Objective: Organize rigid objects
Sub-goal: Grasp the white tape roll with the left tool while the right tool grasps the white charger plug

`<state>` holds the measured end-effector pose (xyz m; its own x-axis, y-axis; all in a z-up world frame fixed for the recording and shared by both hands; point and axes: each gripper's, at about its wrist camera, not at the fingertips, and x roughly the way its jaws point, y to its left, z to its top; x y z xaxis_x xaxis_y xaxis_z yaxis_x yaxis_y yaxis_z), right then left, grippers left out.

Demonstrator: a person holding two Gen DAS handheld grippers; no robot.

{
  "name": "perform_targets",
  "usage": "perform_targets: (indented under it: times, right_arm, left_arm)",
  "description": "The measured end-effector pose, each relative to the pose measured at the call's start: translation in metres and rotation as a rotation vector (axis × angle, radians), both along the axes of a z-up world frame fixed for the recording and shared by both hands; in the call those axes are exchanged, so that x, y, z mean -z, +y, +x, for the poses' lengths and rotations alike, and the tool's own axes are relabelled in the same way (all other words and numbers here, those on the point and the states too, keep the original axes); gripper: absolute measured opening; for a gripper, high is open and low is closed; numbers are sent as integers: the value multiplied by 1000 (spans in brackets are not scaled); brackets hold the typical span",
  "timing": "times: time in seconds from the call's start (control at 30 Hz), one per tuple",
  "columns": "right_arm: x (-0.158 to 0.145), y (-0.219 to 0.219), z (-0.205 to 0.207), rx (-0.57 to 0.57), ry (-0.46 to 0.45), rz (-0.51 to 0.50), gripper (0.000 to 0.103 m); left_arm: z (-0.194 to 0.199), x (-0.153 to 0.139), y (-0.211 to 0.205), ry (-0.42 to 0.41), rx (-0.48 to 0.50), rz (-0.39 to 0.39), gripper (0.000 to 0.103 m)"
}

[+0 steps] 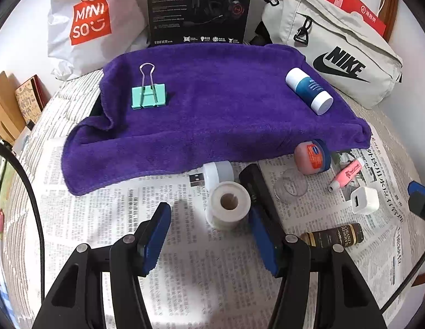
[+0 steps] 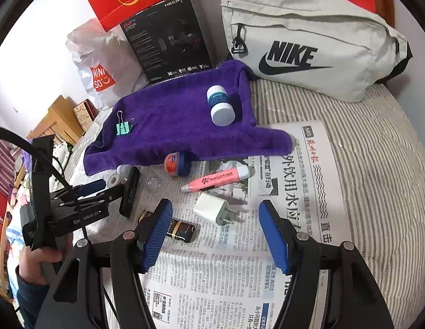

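Note:
A purple towel (image 1: 212, 104) (image 2: 179, 120) holds a green binder clip (image 1: 149, 96) (image 2: 122, 128) and a white-and-blue bottle (image 1: 308, 91) (image 2: 220, 105). On the newspaper lie a white tape roll (image 1: 229, 204) (image 2: 113, 180), a white jar (image 1: 218, 171), a Vaseline jar (image 1: 312, 156) (image 2: 177, 163), a pink pen (image 1: 346, 174) (image 2: 216, 178), a white charger (image 1: 364, 200) (image 2: 211, 208), a brown bar (image 1: 333, 234) (image 2: 182, 230) and a black device (image 1: 255, 183) (image 2: 130, 189). My left gripper (image 1: 211, 213) is open, with the tape roll between its fingers. My right gripper (image 2: 216, 211) is open over the charger.
A Nike bag (image 1: 336, 52) (image 2: 308, 44), a black headset box (image 1: 198, 8) (image 2: 168, 35) and a Miniso bag (image 1: 86, 24) (image 2: 102, 65) stand behind the towel. A clear glass cup (image 1: 290, 185) (image 2: 152, 182) and a USB plug (image 1: 197, 179) lie on the newspaper.

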<state>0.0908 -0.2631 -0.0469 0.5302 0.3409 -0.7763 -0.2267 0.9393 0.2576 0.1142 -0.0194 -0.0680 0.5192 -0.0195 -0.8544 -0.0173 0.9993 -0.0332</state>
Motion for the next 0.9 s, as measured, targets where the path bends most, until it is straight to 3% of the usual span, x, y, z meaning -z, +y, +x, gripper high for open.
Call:
perform_targets:
  times: [0.2, 0.33, 0.5, 0.57, 0.9]
  right_arm:
    - [13, -4, 2, 12, 30, 11, 65]
    - [21, -6, 3, 19, 46, 15, 65]
    - [28, -7, 4, 26, 67, 8, 65]
    - [30, -7, 4, 26, 71, 6, 65]
    - [27, -8, 7, 30, 62, -23, 65]
  left_arm:
    - [-1, 4, 3, -20, -46, -46, 56]
    - [-1, 5, 0, -34, -34, -49, 49]
    - [0, 4, 1, -47, -20, -78, 29]
    - [0, 5, 0, -50, 0, -105, 29]
    - [-14, -3, 8, -62, 26, -71, 29]
